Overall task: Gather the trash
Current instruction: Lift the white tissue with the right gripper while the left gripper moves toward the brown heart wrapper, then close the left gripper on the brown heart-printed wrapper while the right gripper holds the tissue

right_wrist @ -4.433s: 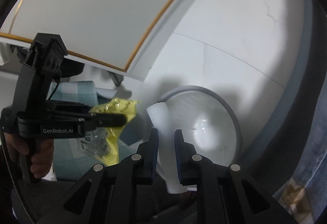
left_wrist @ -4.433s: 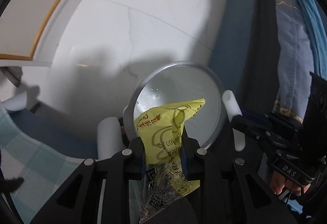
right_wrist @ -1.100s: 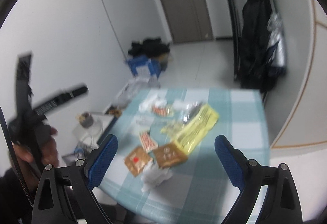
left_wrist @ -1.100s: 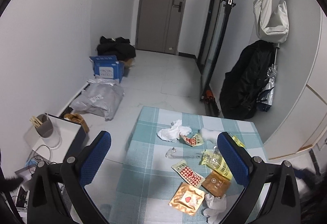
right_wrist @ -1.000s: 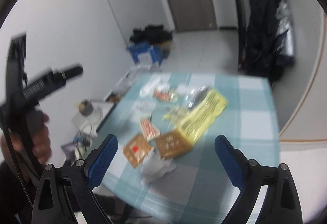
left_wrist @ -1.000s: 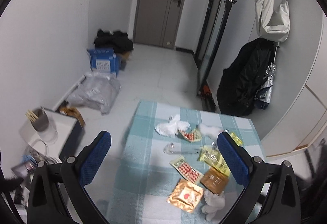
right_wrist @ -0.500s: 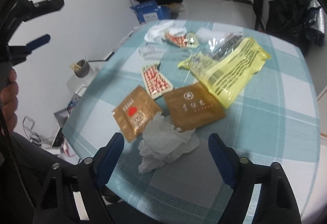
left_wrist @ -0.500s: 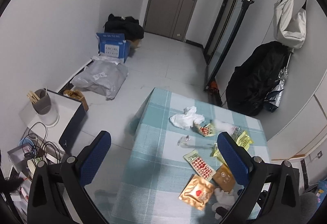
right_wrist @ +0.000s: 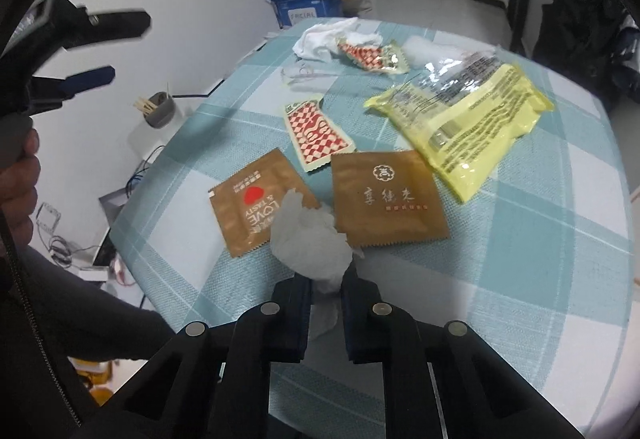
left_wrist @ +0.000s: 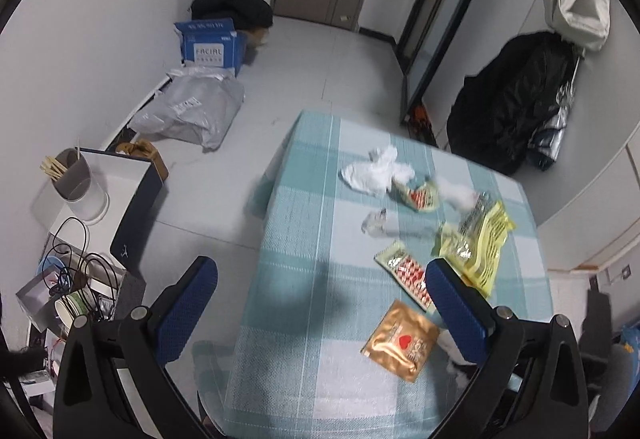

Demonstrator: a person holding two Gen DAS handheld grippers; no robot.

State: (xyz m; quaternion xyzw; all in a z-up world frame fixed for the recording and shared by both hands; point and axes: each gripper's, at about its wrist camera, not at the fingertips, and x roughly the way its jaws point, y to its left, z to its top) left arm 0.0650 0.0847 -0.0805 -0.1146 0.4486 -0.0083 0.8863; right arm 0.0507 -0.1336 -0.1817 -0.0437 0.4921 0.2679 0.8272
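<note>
At bottom centre of the right wrist view, the right gripper (right_wrist: pixel 325 293) pinches a crumpled white tissue (right_wrist: pixel 310 239); its jaws have just been closing and the pads now press the tissue's lower end. The tissue sits at the near edge of the table (right_wrist: pixel 520 259), which has a teal checked cloth, and overlaps the corner of a gold sachet with a red heart (right_wrist: pixel 256 203), just left of a brown sachet (right_wrist: pixel 386 199). Above these, mid-frame, lies a red-and-white checked wrapper (right_wrist: pixel 318 135); to the right, a large yellow bag (right_wrist: pixel 464 119). Upper centre: a second checked wrapper (right_wrist: pixel 370 57) touching a white crumpled cloth (right_wrist: pixel 324 37), with a clear plastic scrap (right_wrist: pixel 306 73) below them.

In the left wrist view the left gripper (left_wrist: pixel 320 303) fills the bottom of the frame, jaws spread wide, nothing between them, above the table's left edge. The same gripper shows at upper left of the right wrist view, held in a hand (right_wrist: pixel 18 191).

Floor, upper left of the left view: blue box (left_wrist: pixel 210 45), grey plastic bag (left_wrist: pixel 192 109), cup of sticks (left_wrist: pixel 74 175).
</note>
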